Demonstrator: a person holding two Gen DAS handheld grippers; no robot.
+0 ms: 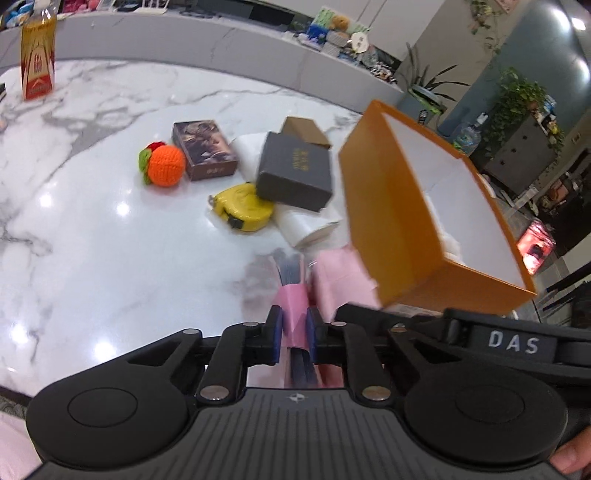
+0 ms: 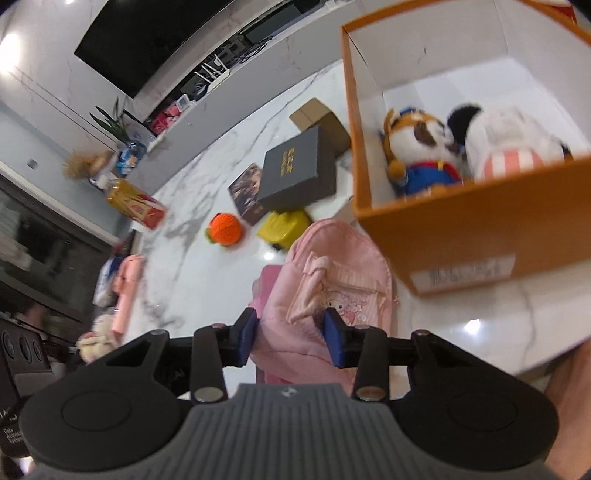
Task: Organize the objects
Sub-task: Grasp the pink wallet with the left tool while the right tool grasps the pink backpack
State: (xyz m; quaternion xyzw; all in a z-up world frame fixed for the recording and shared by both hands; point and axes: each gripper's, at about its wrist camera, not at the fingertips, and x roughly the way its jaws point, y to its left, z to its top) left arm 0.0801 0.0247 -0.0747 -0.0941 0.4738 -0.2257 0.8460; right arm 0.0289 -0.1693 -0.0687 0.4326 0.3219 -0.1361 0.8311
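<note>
Pink backpack [image 2: 325, 280] beside orange box [image 2: 461, 221]

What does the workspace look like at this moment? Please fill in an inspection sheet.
Surface: white marble table, glossy with light glare.
Job's things: orange box holds two plush toys; pink backpack beside it.
Clutter: crochet orange, yellow tape measure, grey box, brown box, cardboard box, all loose on the table.
Grippers: left hand-held gripper shut on a pink strap; right hand-held gripper closed on the backpack.
Cables: nothing seen.
Surroundings: cluttered counter, plants.
</note>
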